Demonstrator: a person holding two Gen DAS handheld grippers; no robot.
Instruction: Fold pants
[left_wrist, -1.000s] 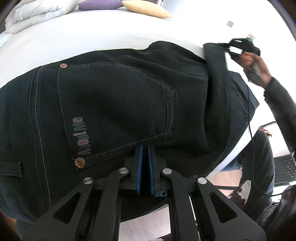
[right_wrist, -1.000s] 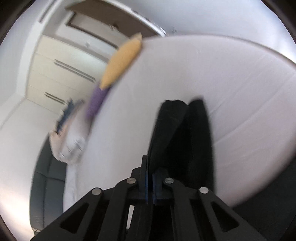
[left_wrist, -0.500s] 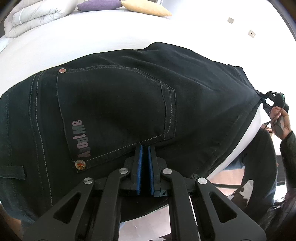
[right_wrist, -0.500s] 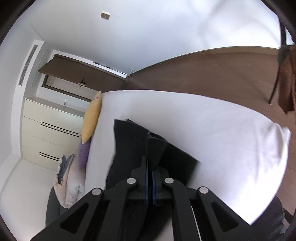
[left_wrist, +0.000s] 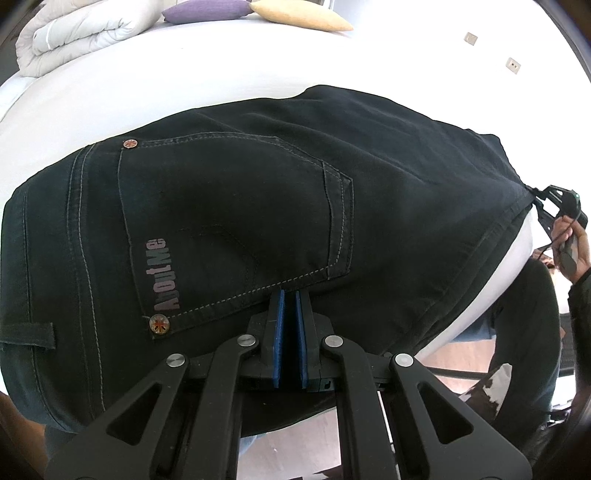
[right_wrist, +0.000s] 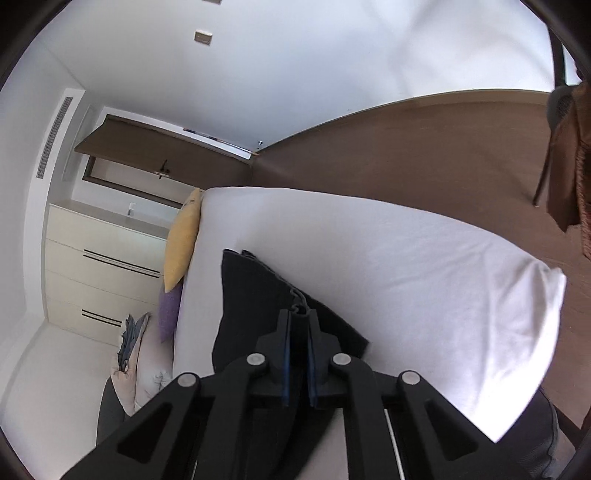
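Observation:
Black jeans (left_wrist: 258, 206) lie spread on a white bed (left_wrist: 147, 92), back pocket with grey lettering facing up. My left gripper (left_wrist: 290, 295) is shut on the jeans' near edge just below the pocket. My right gripper (right_wrist: 298, 314) is shut on a bunched edge of the same jeans (right_wrist: 251, 295) at the far right end. It also shows in the left wrist view (left_wrist: 554, 199), pulling the fabric taut over the bed's edge.
A folded grey duvet (left_wrist: 77, 33), a purple pillow (left_wrist: 207, 9) and a yellow pillow (left_wrist: 299, 14) lie at the head of the bed. Cream drawers (right_wrist: 99, 266) stand by the wall. A chair (right_wrist: 565, 147) stands on the brown floor (right_wrist: 424, 147).
The right gripper has swung the folded-over leg end back out to the right and down over the bed's edge. The jeans now lie stretched flat. The left gripper stayed in place.

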